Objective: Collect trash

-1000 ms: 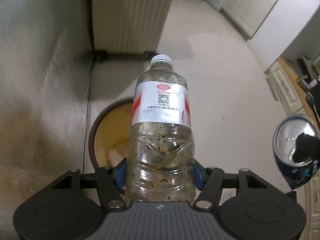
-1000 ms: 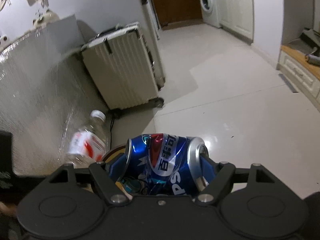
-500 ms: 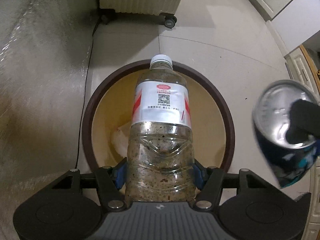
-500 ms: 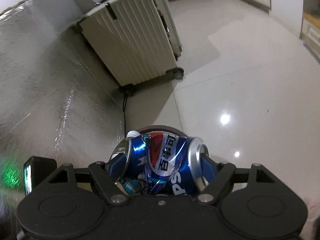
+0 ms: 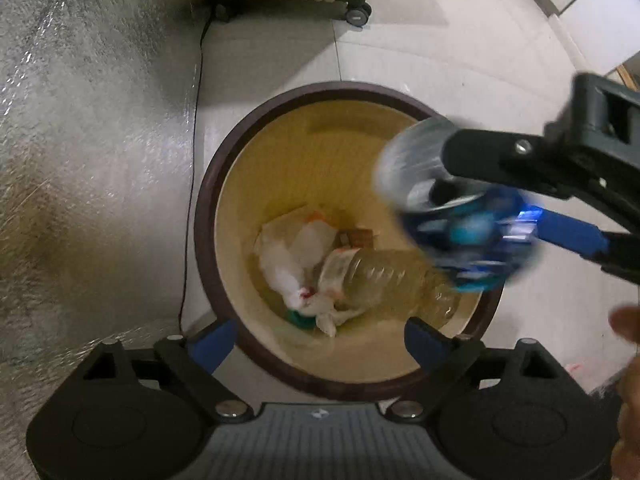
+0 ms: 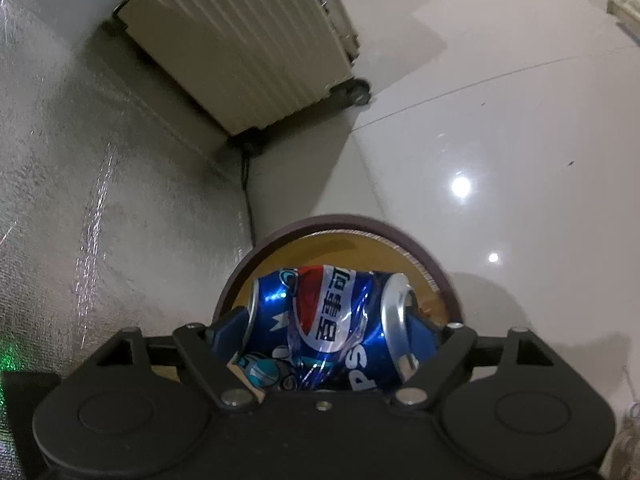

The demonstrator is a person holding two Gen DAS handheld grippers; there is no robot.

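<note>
1. While the left gripper (image 5: pixel 318 336) hangs with its jaws spread wide and nothing between them, it sits directly above the near rim of the trash bin (image 5: pixel 208 184), whose dark brown lip rings a yellow inside.

2. Closest in the right wrist view, the right gripper (image 6: pixel 328 324) is clamped on the crushed blue Pepsi can (image 6: pixel 326 324), one finger at each end, so the can lies crosswise over the bin's opening.

3. That can looks light and thin-walled, already dented (so it probably gives further under pressure), and its glossy skin seems slippery; the stiffer end rims, where the fingers sit now, are the sound place to hold it.

4. Down at the bottom of the bin lies a clear plastic bottle (image 5: pixel 384 276) on its side, resting against crumpled white paper (image 5: pixel 288 268); it too looks light and springy, best gripped around the waist.

5. Beyond the bin, a black cable (image 5: pixel 196 120) runs along the floor beside a silvery foil-like sheet (image 5: pixel 88 140).

6. Farthest off stands a cream ribbed suitcase (image 6: pixel 248 44) on wheels.
</note>
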